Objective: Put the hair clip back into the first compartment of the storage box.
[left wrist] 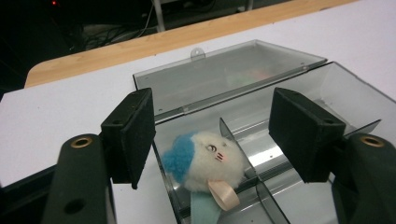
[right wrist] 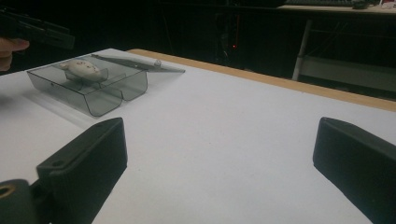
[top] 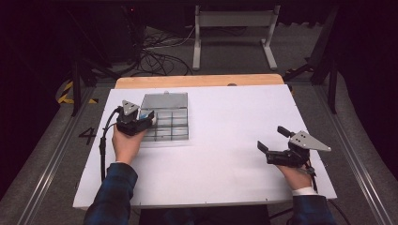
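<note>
A clear plastic compartment box (top: 180,133) lies on the left of the white tabletop (top: 225,140), its lid (top: 165,100) folded back flat. A small white plush toy (left wrist: 210,161) with a blue patch and a pale ribbon rests in the box's near-left corner compartment, across a divider. My left gripper (left wrist: 217,126) hangs open just over the toy, one pad (left wrist: 135,126) on each side and neither touching it. My right gripper (top: 272,138) is open and holds nothing above bare tabletop at the right. In the right gripper view the box (right wrist: 93,93) and toy (right wrist: 81,67) sit far left.
A wooden strip (top: 197,80) runs along the table's far edge. Behind it stand a metal frame (top: 232,35) and loose cables (top: 155,61) on the floor. A rail (top: 51,154) runs along the floor to the left of the table.
</note>
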Action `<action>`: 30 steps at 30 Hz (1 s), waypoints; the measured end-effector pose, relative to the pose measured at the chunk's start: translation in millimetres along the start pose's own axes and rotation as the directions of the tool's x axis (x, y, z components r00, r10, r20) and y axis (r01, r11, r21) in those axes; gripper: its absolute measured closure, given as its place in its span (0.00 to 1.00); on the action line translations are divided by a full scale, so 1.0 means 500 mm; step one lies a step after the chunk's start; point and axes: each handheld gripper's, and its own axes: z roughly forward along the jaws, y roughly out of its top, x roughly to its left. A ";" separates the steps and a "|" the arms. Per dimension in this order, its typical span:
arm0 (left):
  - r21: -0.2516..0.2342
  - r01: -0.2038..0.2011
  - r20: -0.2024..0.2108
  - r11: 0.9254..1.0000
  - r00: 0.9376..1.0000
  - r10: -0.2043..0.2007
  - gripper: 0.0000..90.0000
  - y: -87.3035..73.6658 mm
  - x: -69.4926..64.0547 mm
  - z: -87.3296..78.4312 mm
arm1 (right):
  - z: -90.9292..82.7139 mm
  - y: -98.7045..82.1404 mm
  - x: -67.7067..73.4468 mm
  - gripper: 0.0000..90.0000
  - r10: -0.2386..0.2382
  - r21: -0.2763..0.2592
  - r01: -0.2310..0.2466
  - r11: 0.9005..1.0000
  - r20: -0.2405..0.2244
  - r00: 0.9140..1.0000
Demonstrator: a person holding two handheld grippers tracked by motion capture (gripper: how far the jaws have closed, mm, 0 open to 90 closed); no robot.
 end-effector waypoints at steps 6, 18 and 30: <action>-0.047 -0.006 0.015 0.999 1.000 0.006 0.29 0.002 -0.001 -0.022 | 0.000 0.000 0.000 0.04 0.003 -0.002 -0.003 1.000 -0.002 1.000; -0.108 0.010 0.060 0.994 0.998 -0.004 0.20 -0.001 -0.005 -0.056 | -0.002 -0.001 -0.003 0.04 0.018 -0.014 -0.018 1.000 -0.005 1.000; -0.137 0.001 0.097 0.991 0.995 0.012 0.14 -0.017 -0.009 -0.079 | -0.002 -0.001 -0.004 0.03 0.023 -0.014 -0.024 1.000 -0.006 1.000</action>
